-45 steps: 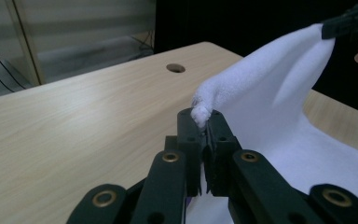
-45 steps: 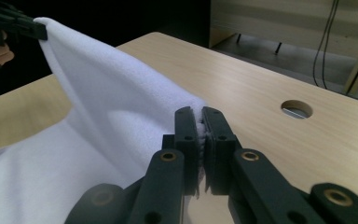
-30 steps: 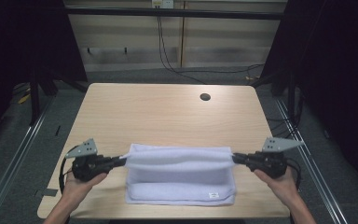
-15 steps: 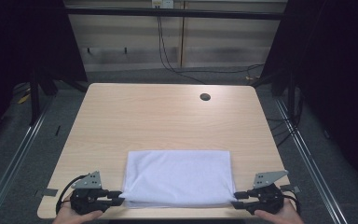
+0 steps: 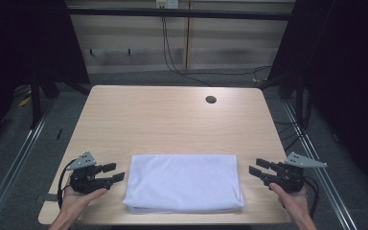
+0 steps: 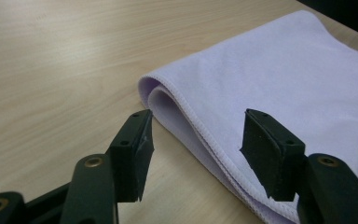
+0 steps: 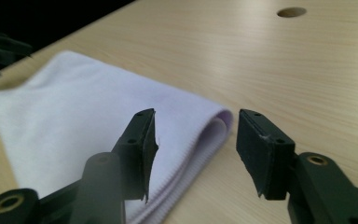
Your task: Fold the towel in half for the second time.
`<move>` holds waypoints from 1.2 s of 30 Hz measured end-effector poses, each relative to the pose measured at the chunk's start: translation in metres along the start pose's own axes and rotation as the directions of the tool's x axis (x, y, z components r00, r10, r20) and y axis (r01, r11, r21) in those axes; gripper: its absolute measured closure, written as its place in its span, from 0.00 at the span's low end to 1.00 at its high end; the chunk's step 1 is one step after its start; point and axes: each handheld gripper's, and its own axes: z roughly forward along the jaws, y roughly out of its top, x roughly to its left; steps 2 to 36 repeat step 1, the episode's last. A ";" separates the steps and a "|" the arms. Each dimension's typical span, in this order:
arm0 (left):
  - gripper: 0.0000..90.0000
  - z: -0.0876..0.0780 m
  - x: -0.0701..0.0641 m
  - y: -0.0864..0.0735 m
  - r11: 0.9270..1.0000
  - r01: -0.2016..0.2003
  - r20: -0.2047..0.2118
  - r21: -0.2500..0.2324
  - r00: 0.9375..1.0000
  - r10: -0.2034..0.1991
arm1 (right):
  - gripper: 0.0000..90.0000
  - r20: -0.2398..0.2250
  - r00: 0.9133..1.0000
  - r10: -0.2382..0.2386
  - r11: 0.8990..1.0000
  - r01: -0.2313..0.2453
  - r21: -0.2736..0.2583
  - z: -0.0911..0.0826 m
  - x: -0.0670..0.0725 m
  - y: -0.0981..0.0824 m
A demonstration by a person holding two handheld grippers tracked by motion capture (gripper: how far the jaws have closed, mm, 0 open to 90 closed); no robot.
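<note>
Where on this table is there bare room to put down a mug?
The whole far half of the table is bare, from the towel up to the hole. The near edge is crowded: towel between left gripper and right gripper.

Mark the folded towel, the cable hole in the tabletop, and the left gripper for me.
folded white towel [image 5: 184, 182], high view, middle of its top layer.
cable hole [image 5: 211, 99], high view, centre of the dark opening.
left gripper [image 5: 114, 172], high view, midway between its open fingers.
</note>
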 end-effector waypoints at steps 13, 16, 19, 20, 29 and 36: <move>0.45 0.000 0.000 0.000 1.000 0.000 0.000 0.000 1.000 0.000 | 0.49 0.027 1.000 -0.016 1.000 0.016 -0.005 0.000 0.002 -0.002; 0.45 0.000 0.000 0.000 1.000 0.000 0.000 0.000 1.000 0.000 | 0.49 0.027 1.000 -0.016 1.000 0.016 -0.005 0.000 0.002 -0.002; 0.45 0.000 0.000 0.000 1.000 0.000 0.000 0.000 1.000 0.000 | 0.49 0.027 1.000 -0.016 1.000 0.016 -0.005 0.000 0.002 -0.002; 0.45 0.000 0.000 0.000 1.000 0.000 0.000 0.000 1.000 0.000 | 0.49 0.027 1.000 -0.016 1.000 0.016 -0.005 0.000 0.002 -0.002; 0.45 0.000 0.000 0.000 1.000 0.000 0.000 0.000 1.000 0.000 | 0.49 0.027 1.000 -0.016 1.000 0.016 -0.005 0.000 0.002 -0.002; 0.45 0.000 0.000 0.000 1.000 0.000 0.000 0.000 1.000 0.000 | 0.49 0.027 1.000 -0.016 1.000 0.016 -0.005 0.000 0.002 -0.002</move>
